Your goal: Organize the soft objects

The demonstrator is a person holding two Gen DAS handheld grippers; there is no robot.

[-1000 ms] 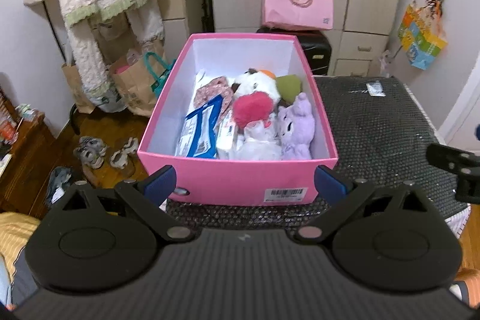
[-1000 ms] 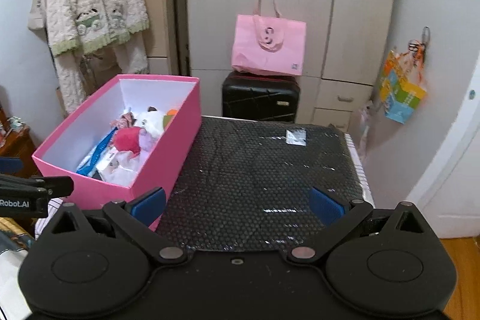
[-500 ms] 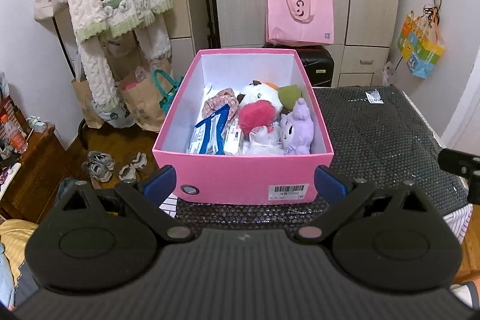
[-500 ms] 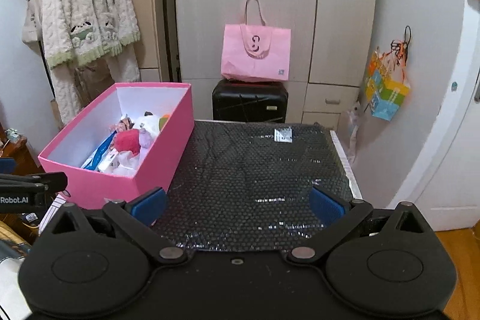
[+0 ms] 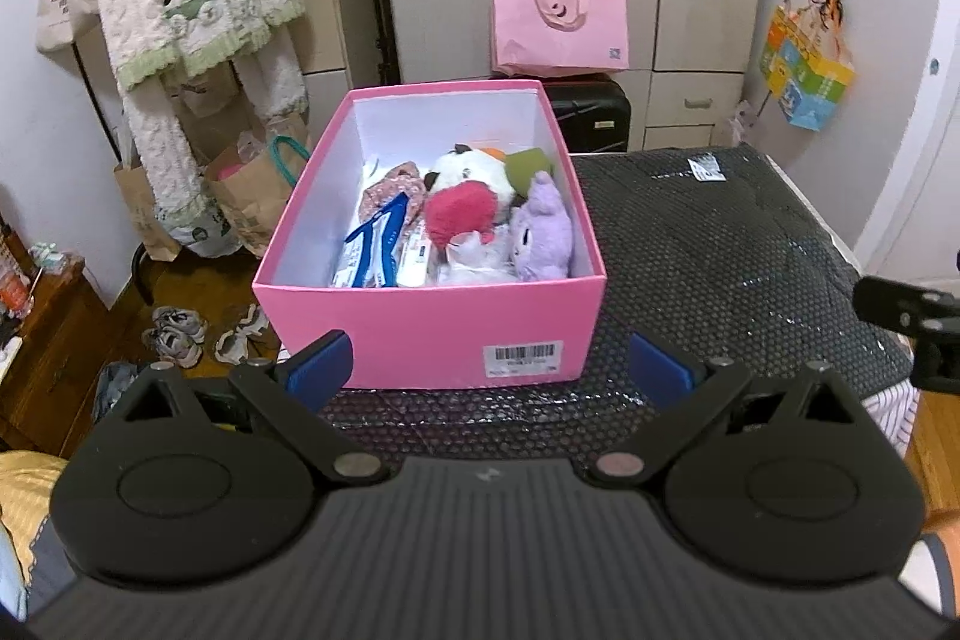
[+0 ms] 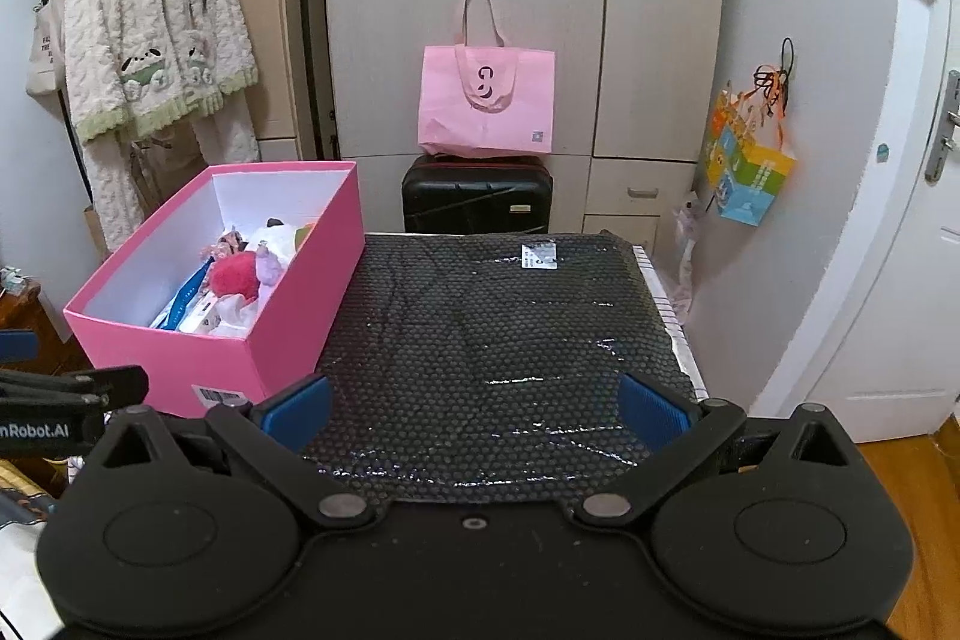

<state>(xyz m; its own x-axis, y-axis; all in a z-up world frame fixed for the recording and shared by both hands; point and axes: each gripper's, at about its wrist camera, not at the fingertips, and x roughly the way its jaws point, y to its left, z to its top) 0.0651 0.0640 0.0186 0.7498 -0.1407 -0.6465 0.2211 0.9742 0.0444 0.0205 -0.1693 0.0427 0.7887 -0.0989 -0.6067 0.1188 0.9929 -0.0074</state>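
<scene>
While both grippers hang back at the near edge of the surface, nothing is held. Left gripper (image 5: 489, 370): blue-padded fingers (image 5: 318, 369) spread wide, empty, lined up with the near short wall of the pink box (image 5: 429, 325); pads sit just short of that wall, contact not clear. Right gripper (image 6: 474, 409): fingers (image 6: 651, 409) also wide apart, empty, over the black bubble-wrap mat (image 6: 498, 340), box off to its left.

Box is open-topped, barcode label (image 5: 523, 357) on near wall, standing on the mat's left end. Inside, soft stuff piled toward the right and middle: purple plush (image 5: 543, 235) against the right wall near the front, white fluffy item (image 5: 474, 262) beside it, red fuzzy plush (image 5: 462, 214) just behind, white plush with dark and orange patches (image 5: 471, 169) further back, olive-green piece (image 5: 528, 166) at its right. Blue-and-white packets (image 5: 378, 250) lie left of centre, floral fabric item (image 5: 393, 184) behind them. Left strip of the box floor bare.

Rest of the mat bare except a small white label (image 6: 539, 256) at the far edge. Beyond: black suitcase (image 6: 477, 196) with pink tote bag (image 6: 486, 100) on top, wardrobe (image 6: 522, 4) behind. Cream fleece robe (image 6: 153, 22) hangs far left, colourful bag (image 6: 747, 172) on the right wall.
</scene>
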